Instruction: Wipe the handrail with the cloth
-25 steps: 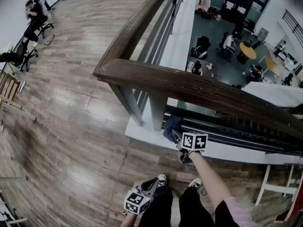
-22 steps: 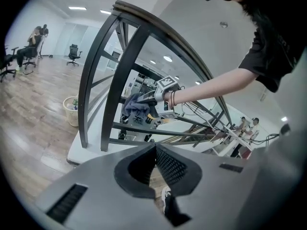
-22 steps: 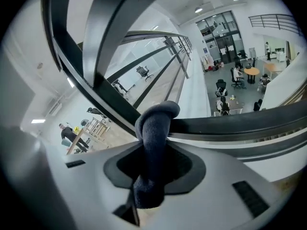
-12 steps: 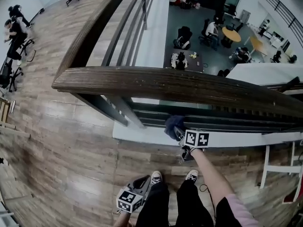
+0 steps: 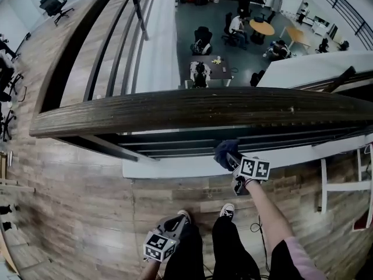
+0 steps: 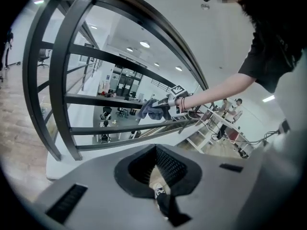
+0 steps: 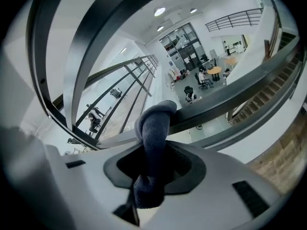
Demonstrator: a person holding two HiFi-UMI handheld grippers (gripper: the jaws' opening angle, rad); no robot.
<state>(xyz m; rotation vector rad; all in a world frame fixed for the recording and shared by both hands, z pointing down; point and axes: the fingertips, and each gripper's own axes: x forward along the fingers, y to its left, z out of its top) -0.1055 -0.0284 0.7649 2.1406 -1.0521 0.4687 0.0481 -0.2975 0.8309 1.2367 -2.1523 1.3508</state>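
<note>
The wooden floor (image 5: 76,185) fills the left and lower part of the head view and lies open on the person's left side. The handrail (image 5: 204,107) is a dark brown wooden beam. Its long axis goes from left to right across the view, and at its left end it makes a corner where a second rail goes away from the person. Under it are dark metal bars (image 5: 175,142) that run in the same direction, and below them is a white ledge (image 5: 175,167). Behind this edge the space drops to a lower floor (image 5: 192,16) with tables, chairs and seated people. A white frame (image 5: 344,185) stands at the right, near the ledge.

Each gripper has a marker cube (image 5: 254,169) with black-and-white square patterns.

The right gripper (image 5: 232,157) is held out on a stretched arm and pinches the cloth (image 5: 225,150) between its jaws. The cloth is dark blue-grey. It rises upright from the jaws and folds over at its top. It is lower than the wooden beam, just in front of the bars. I cannot tell if it touches them.

The left gripper (image 5: 178,222) is low, beside the person's legs, well apart from the rail. Its jaws are pressed together with nothing between them.
</note>
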